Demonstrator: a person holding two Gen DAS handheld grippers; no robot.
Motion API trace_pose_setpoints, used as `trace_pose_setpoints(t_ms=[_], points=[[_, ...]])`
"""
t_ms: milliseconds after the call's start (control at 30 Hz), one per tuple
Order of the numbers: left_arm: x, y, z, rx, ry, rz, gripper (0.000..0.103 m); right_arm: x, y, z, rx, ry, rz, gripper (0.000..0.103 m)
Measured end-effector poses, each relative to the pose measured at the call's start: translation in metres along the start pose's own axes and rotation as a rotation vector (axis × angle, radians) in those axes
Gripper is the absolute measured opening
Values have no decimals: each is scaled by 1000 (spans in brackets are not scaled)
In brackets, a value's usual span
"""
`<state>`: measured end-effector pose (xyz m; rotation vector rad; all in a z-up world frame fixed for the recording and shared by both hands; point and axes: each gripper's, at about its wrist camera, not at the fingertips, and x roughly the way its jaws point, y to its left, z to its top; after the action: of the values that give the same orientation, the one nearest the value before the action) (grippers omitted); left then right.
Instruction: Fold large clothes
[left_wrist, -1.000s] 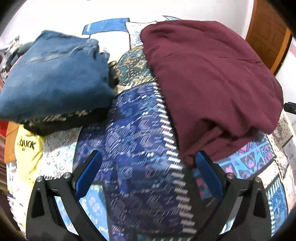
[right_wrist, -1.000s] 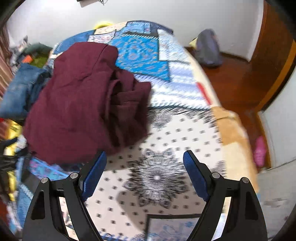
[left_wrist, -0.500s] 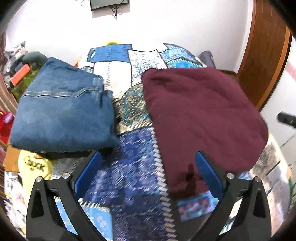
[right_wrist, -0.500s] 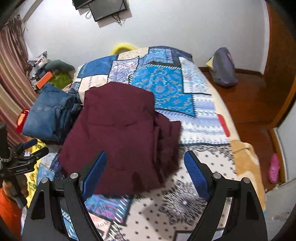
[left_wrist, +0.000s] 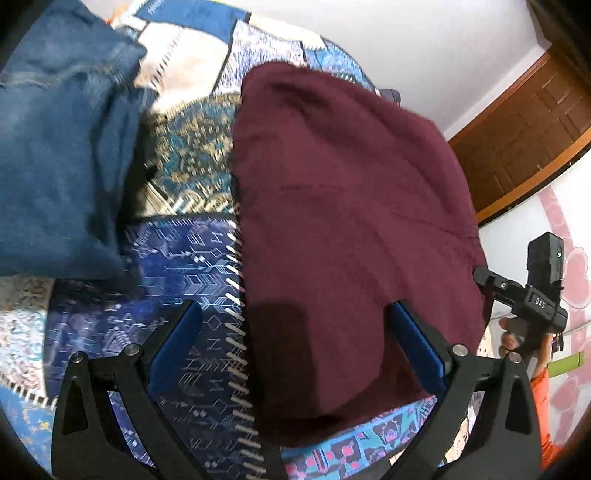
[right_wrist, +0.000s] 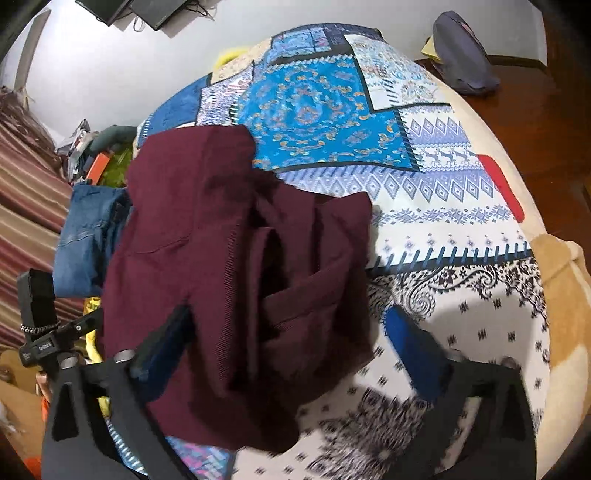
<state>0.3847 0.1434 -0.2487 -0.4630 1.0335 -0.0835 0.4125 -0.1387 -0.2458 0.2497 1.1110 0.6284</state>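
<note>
Your left gripper (left_wrist: 295, 347) hangs over the near edge of the folded maroon garment (left_wrist: 343, 229), its two blue-padded fingers spread wide with nothing pinched: the left pad (left_wrist: 177, 343) sits above the dark blue patch of the bedspread (left_wrist: 184, 258), while the right pad (left_wrist: 417, 347) sits over the maroon cloth, so the garment's near left edge lies between them without either pad pressing on it. The garment rests flat on the bed, roughly in the middle, with its smooth folded top toward you in the left wrist view. To its left lies a stack of folded jeans (left_wrist: 59, 155), just beside it, with a strip of patterned bedspread showing between the two. Your right gripper (right_wrist: 288, 339) is over the garment's near right part; its jaws are opening and stand very wide, the left finger (right_wrist: 162, 347) above the maroon cloth and the right finger (right_wrist: 410, 343) above the white, black-patterned patch of the bedspread. The rumpled, layered right edge of the garment lies between them, but the pads do not grip it. In the right wrist view the jeans peek out on the far left of the garment, and a dark bag (right_wrist: 461, 59) sits on the wooden floor (right_wrist: 546, 110) at the far right, well apart from the bed.
</note>
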Motion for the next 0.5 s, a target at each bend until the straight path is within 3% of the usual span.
trace_pose_setpoints(t_ms=[200,367,500], points=[[20,12,13,-90,42,-134,102,23,-25,8,138,80,178,103],[37,22,20,-194,75,-232,103,27,-23,9,164,75,207,103],[42,16,22,-178,84,-260,102,27,-20,11,160,93,203,102]])
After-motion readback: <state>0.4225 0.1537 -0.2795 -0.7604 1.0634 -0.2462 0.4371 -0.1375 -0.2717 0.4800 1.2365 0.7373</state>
